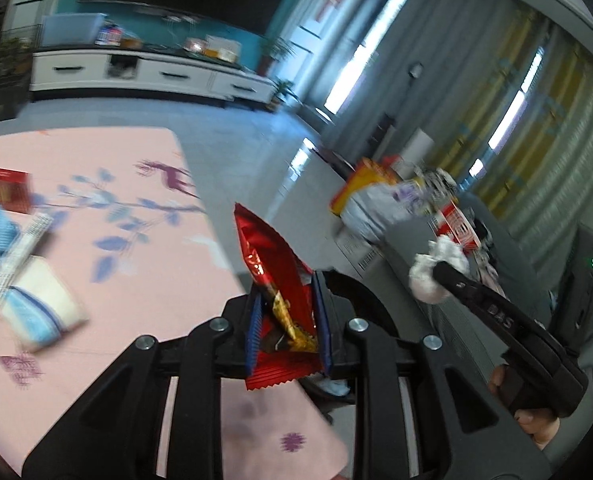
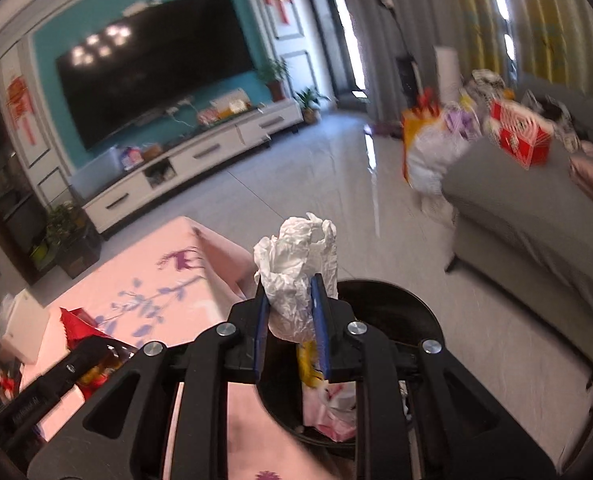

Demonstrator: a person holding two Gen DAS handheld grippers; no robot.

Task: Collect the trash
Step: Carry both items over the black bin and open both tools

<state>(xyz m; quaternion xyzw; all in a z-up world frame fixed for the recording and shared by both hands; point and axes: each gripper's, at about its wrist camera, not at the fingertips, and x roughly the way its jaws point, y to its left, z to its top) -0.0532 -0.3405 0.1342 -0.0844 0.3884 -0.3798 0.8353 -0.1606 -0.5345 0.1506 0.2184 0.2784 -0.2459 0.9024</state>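
Observation:
My left gripper [image 1: 286, 300] is shut on a red and gold snack wrapper [image 1: 274, 276], held above the edge of the pink floral table [image 1: 116, 280]. My right gripper [image 2: 290, 300] is shut on a crumpled white tissue [image 2: 296, 264] and holds it above a black round trash bin [image 2: 396, 316] that has wrappers inside. The right gripper with the tissue [image 1: 436, 276] also shows in the left wrist view. The left gripper with the red wrapper [image 2: 80, 326] shows at the lower left of the right wrist view.
A red box [image 1: 8, 190], a blue and white cloth [image 1: 32, 308] and a white mesh object [image 1: 16, 256] lie on the table's left side. A grey sofa [image 2: 536, 240] with bags and a red box [image 2: 520, 136] stands to the right. A TV cabinet [image 2: 192, 164] stands at the far wall.

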